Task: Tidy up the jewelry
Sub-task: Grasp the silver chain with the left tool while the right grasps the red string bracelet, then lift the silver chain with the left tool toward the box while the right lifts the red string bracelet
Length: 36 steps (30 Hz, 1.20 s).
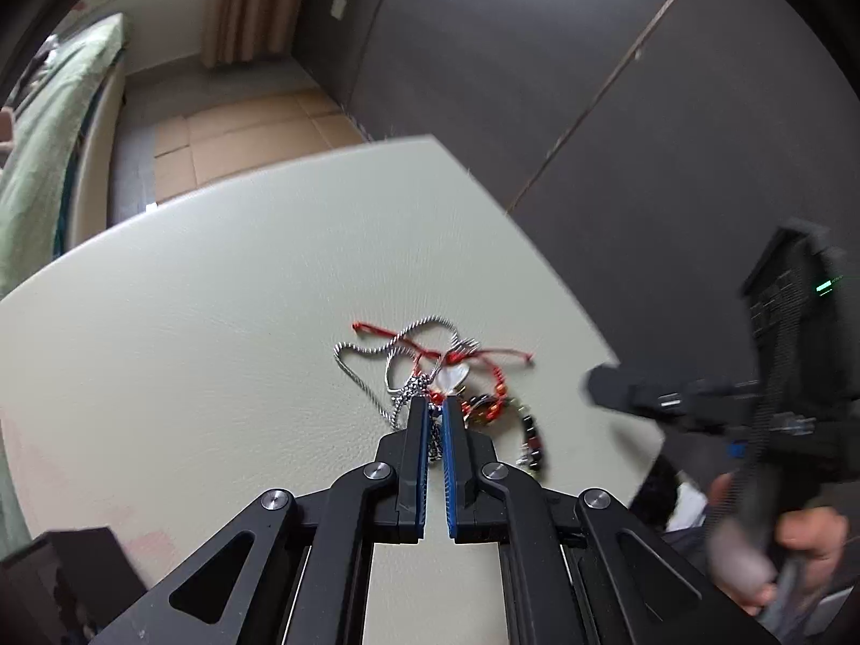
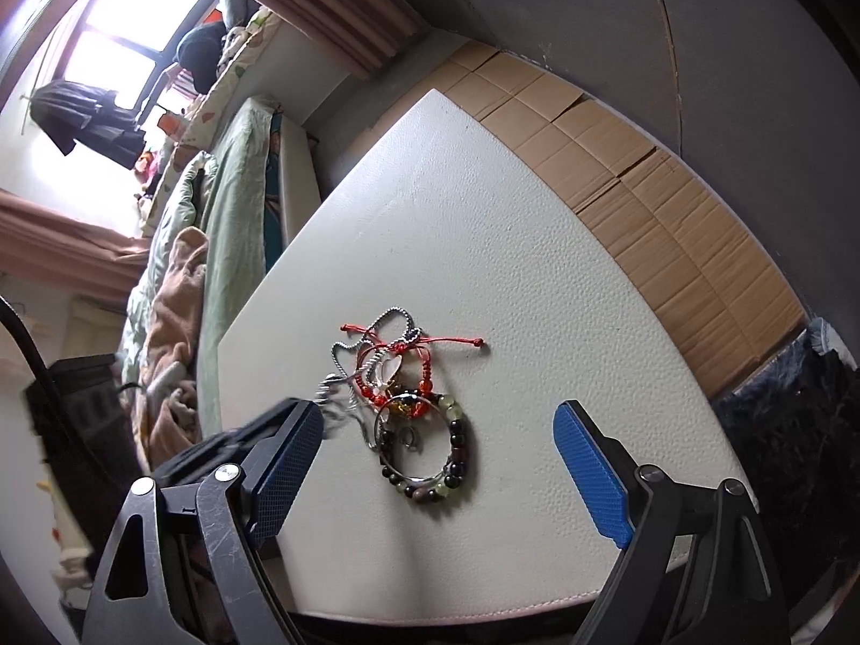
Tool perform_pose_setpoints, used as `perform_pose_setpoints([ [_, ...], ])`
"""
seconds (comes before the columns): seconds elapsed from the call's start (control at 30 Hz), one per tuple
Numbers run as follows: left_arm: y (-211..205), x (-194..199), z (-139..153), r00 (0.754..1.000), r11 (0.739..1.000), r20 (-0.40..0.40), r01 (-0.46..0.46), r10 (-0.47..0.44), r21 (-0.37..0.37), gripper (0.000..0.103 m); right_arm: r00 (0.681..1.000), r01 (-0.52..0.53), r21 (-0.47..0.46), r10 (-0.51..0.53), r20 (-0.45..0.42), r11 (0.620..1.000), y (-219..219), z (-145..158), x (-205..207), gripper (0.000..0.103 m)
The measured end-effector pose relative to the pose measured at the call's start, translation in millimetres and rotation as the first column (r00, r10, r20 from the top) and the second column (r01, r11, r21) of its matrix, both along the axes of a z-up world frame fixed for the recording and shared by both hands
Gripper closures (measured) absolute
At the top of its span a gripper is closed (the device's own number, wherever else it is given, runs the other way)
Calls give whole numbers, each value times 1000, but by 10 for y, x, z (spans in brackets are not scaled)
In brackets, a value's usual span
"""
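Note:
A tangled pile of jewelry lies on the pale table [image 1: 188, 322]: a silver chain [image 1: 365, 371], a red cord bracelet [image 1: 484, 355], a heart pendant [image 1: 454, 376] and a beaded bracelet [image 2: 430, 457]. My left gripper [image 1: 435, 406] is shut on the silver chain, whose links show between the blue pads. My right gripper [image 2: 438, 430] is open, its fingers either side of the beaded bracelet and above the table; it also shows in the left wrist view [image 1: 699, 403], blurred. In the right wrist view the silver chain [image 2: 344, 371] runs from the pile toward the left gripper's tip.
The table's near edge [image 2: 430, 613] is close below the right gripper. Flattened cardboard [image 2: 645, 188] covers the floor behind the table. A bed with green bedding [image 2: 215, 204] stands to the left. A dark wall [image 1: 591, 80] is behind.

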<state>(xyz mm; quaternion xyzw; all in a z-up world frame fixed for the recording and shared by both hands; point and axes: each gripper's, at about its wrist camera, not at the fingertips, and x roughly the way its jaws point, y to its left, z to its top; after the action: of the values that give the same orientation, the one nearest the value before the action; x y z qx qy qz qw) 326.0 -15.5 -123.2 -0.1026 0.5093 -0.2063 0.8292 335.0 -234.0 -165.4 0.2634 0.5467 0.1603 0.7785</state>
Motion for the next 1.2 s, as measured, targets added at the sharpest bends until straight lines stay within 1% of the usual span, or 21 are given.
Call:
perform_pose_setpoints([
  [0.07,47,-45,126,1000,1000,25,-12,13,-26,99,1000,-6,2,6,-2,1000,25,-15,20,27],
  [0.13,96,-59,257,998,999,55,-20,23,-49,99,1000,-18,-3,18,-1,1000,76,-24,37,33],
  [0.2,172,-107,397,996,996,84,-33,40,-82,99,1000,-23,-10,23,-1,1000,120,-36,60,37],
  [0.27,257,-149,517,993,992,105,-47,59,-116,99,1000,-27,-21,27,1,999,155,-52,91,46],
  [0.33,326,-180,624,989,989,129,-60,78,-137,99,999,-35,-41,35,-3,999,215,-77,131,53],
  [0.47,464,-222,790,981,980,161,-76,106,-184,99,999,-52,-110,51,-11,993,349,-126,203,59],
  [0.63,626,-254,923,973,971,181,-102,143,-216,99,998,-63,-170,61,-18,983,479,-176,271,65],
  [0.67,654,-257,947,972,969,183,-108,150,-222,99,998,-59,-189,59,-7,980,508,-162,280,70],
  [0.7,677,-267,973,970,967,186,-113,157,-227,99,998,-65,-205,65,-8,977,546,-160,295,72],
  [0.73,699,-286,1004,969,966,189,-117,162,-230,99,998,-67,-221,67,-5,973,575,-156,303,80],
  [0.77,717,-304,1045,966,964,195,-120,168,-236,99,997,-73,-237,75,-3,969,604,-149,321,96],
  [0.8,729,-326,1076,964,964,202,-120,170,-239,99,996,-91,-248,89,-19,965,636,-171,332,96],
  [0.9,764,-377,1216,958,960,222,-123,181,-253,99,997,-75,-241,75,-13,968,591,-124,300,97],
  [1.0,793,-433,1358,951,958,245,-122,188,-261,99,997,-55,-188,64,45,981,535,49,218,97],
  [1.13,834,-521,1599,937,959,285,-128,201,-253,99,992,-61,-125,74,106,990,494,229,104,97],
  [1.2,875,-570,1736,929,959,306,-131,207,-250,99,988,-65,-108,79,131,992,494,310,50,97],
])
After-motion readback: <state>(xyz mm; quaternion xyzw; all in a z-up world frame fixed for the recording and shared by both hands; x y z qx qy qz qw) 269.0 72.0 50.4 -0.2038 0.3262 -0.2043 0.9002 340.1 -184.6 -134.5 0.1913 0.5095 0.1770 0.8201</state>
